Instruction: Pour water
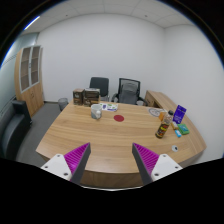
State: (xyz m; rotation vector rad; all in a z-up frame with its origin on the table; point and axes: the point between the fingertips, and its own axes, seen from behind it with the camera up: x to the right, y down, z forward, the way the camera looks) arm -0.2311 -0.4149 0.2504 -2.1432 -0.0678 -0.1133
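Hovering hand-held gripper [112, 160] wide open, empty, short of surface [90, 135]. Orange bottle [162, 127] far right, well beyond fingers; swing right, approach level, centre it before closing.

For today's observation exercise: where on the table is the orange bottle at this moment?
In the gripper view, the orange bottle stands on the wooden table, ahead and right of the open gripper, beside a purple box.

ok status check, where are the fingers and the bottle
Gripper open, fingers empty, held above the near table edge. Orange bottle stands well beyond the fingers, on the right-finger side, untouched. Small white cup mid-table. Nothing blocks the way.
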